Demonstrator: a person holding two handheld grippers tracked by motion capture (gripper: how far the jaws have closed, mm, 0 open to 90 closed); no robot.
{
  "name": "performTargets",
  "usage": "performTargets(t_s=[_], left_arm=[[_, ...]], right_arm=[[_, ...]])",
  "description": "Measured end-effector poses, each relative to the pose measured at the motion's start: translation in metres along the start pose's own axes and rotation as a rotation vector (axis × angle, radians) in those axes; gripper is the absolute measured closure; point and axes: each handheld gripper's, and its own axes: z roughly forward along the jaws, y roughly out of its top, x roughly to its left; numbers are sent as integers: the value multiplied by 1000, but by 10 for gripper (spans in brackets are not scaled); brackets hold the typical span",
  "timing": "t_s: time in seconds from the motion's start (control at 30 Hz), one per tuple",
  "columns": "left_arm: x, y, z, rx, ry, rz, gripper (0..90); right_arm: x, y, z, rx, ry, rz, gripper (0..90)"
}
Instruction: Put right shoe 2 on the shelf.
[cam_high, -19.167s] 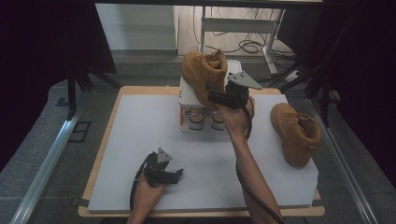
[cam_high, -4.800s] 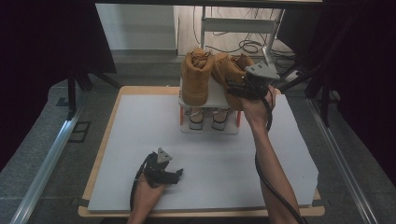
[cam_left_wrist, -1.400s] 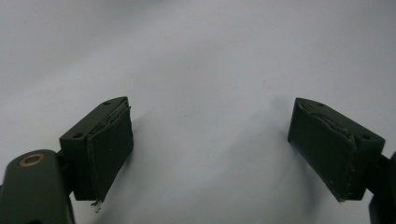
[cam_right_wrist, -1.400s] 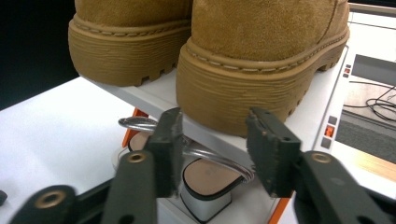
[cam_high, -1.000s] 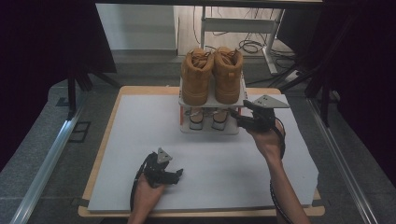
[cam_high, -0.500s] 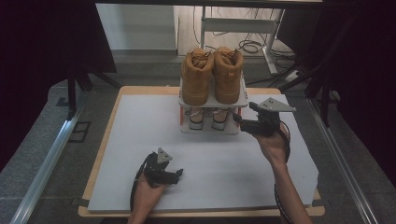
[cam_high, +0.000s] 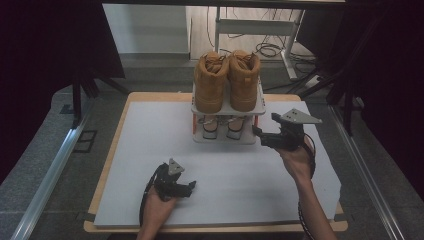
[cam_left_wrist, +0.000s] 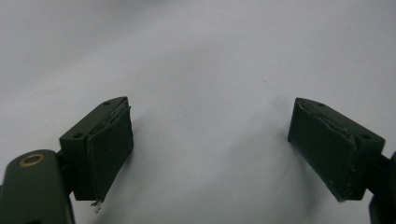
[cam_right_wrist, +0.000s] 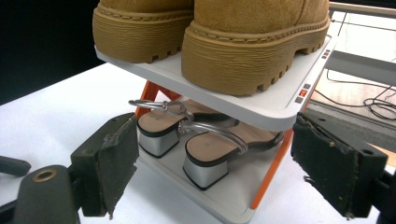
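Right claw (cam_high: 261, 136) hovered level, jaws just spread apart and empty, aimed at the shoe rack (cam_high: 228, 107); left claw (cam_high: 187, 187) rested gaping on the surface (cam_high: 150, 135).

The boots (cam_right_wrist: 252, 28) looked matt suede with ribbed rubber soles — the shelf (cam_right_wrist: 261, 109) smooth plastic, the sandals' (cam_right_wrist: 205, 154) straps glossy.

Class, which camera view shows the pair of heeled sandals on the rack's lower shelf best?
The right gripper view: the sandals appear close, heels and clear straps distinct, under the boots. The high view shows them small and shadowed beneath the upper shelf.
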Motion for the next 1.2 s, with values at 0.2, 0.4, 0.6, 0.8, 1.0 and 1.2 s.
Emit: performTargets(t_s=[0.2,0.4,0.6,0.8,1.0,1.2], left_arm=[[0,0,0,-2,1,-2,141],[0,0,0,-2,1,-2,141],[0,0,0,-1,1,-2,141],[0,0,0,-6,0,-7,141],[0,0,0,-2,1,-3,141],[0,0,0,-2,1,-3,141]], right_arm=[[0,-4,-6,2,4,-2,142],[-1,-9,-11,15,-1,-4,138],[-2,-16,-16,24,-6,0,135],[-5,-23,-22,26,-17,8,127],[-7,-30,-26,37,-27,14,94],[-10,-39,-32,60,-39,12,63]])
